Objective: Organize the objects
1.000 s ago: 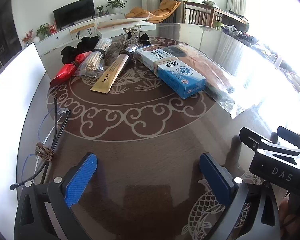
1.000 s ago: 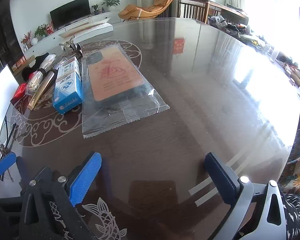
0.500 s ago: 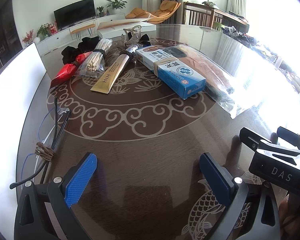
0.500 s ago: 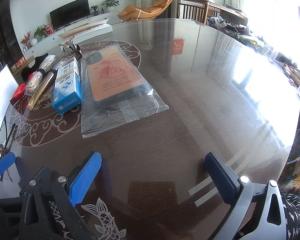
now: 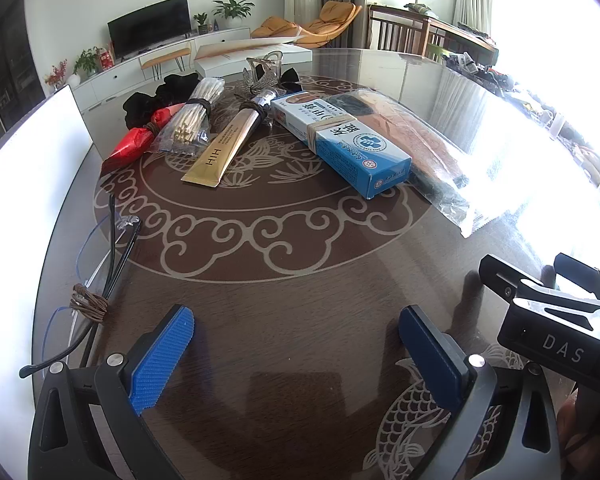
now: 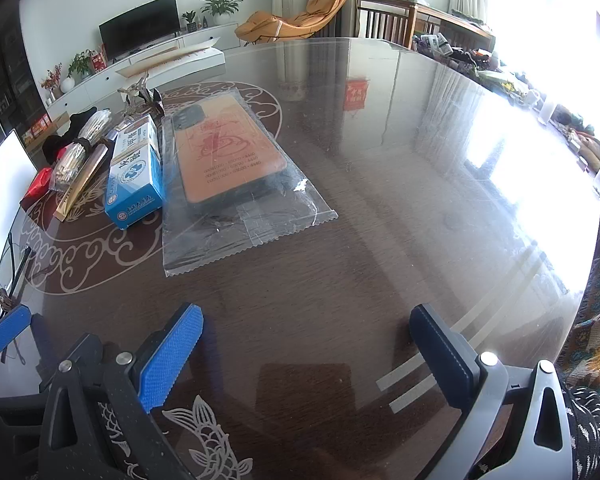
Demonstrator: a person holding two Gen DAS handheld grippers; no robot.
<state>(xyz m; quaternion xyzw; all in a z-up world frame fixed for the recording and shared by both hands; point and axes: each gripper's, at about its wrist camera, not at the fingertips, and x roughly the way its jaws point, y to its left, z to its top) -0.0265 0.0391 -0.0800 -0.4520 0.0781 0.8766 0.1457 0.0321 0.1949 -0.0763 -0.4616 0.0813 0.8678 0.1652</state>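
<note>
Looking along the left gripper (image 5: 296,344), its blue pads stood wide apart and empty above bare dark table (image 5: 284,304), with open room ahead up to the scroll pattern. Beyond lay a row: a red packet (image 5: 134,146), a bundle of sticks in a clear bag (image 5: 192,120), a gold tube (image 5: 224,152), a blue box (image 5: 340,140) and a phone case in a clear sleeve (image 5: 424,148), the box touching the sleeve. Cables (image 5: 112,264) tied with brown cord lay at the table's left edge beside a white board (image 5: 32,168).

From the right wrist, the right gripper (image 6: 306,352) also gaped empty over clear tabletop (image 6: 400,200); the whole right half was free to the rim. The sleeved phone case (image 6: 224,156) lay ahead-left, the blue box (image 6: 134,172) against it.
</note>
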